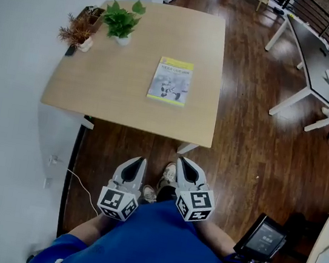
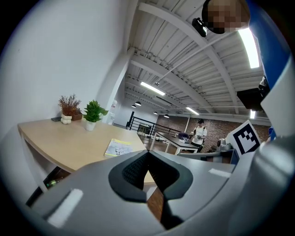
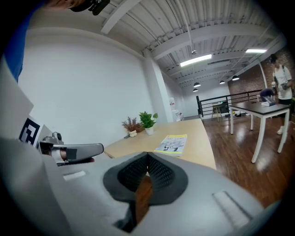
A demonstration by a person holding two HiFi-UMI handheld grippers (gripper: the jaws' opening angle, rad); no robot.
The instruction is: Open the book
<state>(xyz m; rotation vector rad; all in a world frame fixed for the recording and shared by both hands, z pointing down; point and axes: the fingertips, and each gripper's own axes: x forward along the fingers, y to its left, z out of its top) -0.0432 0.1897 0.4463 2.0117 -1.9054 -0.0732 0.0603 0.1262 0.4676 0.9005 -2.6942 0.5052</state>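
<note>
A pale wooden table [image 1: 128, 86] fills the upper middle of the head view, over a dark wood floor [image 1: 243, 139]. At bottom centre, short of the table's near edge, the left gripper [image 1: 138, 162] and right gripper [image 1: 184, 161] sit side by side, each with jaws together on nothing. The book [image 1: 171, 80] lies closed on the table, right of centre. A green plant [image 1: 121, 20] stands at its upper left corner.
</note>
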